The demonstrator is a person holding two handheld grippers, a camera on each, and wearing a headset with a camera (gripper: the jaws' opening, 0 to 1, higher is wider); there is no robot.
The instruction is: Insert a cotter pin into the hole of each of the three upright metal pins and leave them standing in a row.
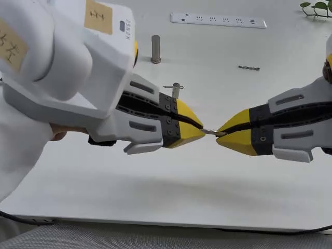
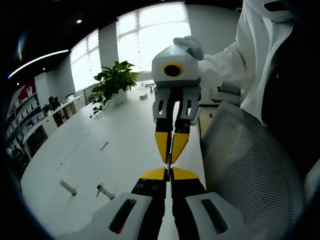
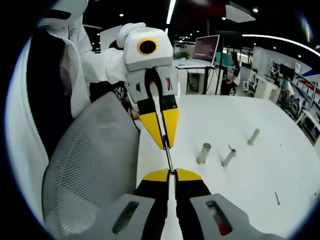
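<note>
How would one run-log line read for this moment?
left gripper: shut on cotter pin | right gripper: shut on same cotter pin | jaws: tip to tip | fitted metal pin: upright | bare metal pin: upright

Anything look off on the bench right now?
Nothing toppled or damaged. One oddity: the left gripper and right gripper both pinch one cotter pin, tip to tip, above the table. A spare cotter lies loose farther back; the pins in the head view stand upright.
</note>
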